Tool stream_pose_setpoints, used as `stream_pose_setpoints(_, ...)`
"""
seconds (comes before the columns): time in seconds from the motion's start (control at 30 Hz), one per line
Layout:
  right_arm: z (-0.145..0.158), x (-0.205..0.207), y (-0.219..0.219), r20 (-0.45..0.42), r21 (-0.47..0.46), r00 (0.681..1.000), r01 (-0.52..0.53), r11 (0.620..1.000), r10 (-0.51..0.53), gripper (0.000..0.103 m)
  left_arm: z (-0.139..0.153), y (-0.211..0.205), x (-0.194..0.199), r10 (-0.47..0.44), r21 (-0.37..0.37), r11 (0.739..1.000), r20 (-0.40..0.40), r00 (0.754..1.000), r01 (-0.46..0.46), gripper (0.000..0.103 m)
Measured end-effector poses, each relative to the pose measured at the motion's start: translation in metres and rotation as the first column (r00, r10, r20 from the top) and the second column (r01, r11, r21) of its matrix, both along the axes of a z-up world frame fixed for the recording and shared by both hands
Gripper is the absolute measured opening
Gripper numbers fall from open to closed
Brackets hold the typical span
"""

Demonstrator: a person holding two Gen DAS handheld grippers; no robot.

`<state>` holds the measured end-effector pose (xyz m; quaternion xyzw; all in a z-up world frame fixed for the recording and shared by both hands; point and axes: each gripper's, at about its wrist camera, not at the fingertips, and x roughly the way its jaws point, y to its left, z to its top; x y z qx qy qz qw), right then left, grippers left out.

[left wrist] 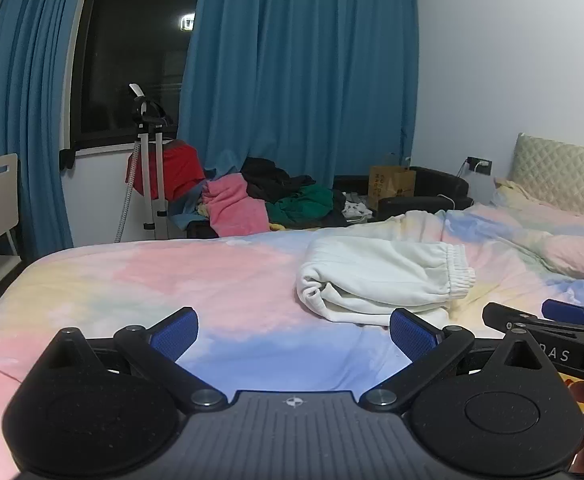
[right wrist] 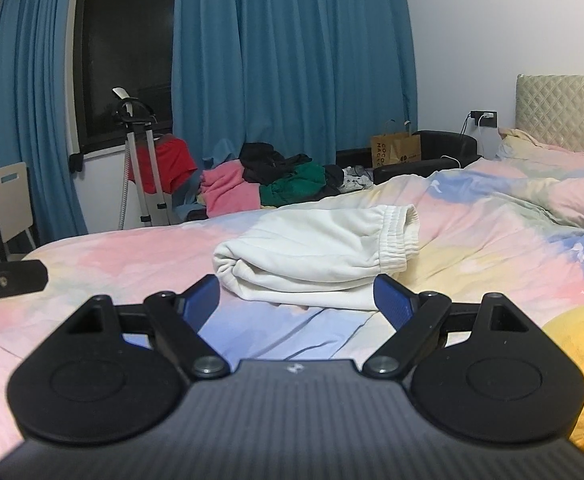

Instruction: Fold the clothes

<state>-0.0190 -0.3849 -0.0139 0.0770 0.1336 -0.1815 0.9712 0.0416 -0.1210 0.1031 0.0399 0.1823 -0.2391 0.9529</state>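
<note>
A folded white garment (left wrist: 384,276) with an elastic band at its right end lies on the pastel bedspread (left wrist: 196,276); it also shows in the right wrist view (right wrist: 316,256). My left gripper (left wrist: 294,330) is open and empty, hovering above the bed to the left of and in front of the garment. My right gripper (right wrist: 296,300) is open and empty, just in front of the garment's near edge. The right gripper shows in the left wrist view (left wrist: 548,320), and the left one at the left edge of the right wrist view (right wrist: 4,280).
A pile of pink, black and green clothes (right wrist: 276,180) lies beyond the bed's far edge. A tripod stand (right wrist: 140,160) with a red cloth stands by the window. A yellow plush thing (right wrist: 572,364) lies at the right. A brown paper bag (right wrist: 396,148) and the headboard (right wrist: 564,112) are at the far right.
</note>
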Motion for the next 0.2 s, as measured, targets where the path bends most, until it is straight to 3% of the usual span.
stream_pose_setpoints(0.2,0.0004,-0.0005,0.0041,-0.001,-0.011,1.000,-0.004,1.000,0.004,0.085,0.0019,0.0015,-0.0021,-0.009,-0.007,1.000,0.000,1.000,0.009,0.103)
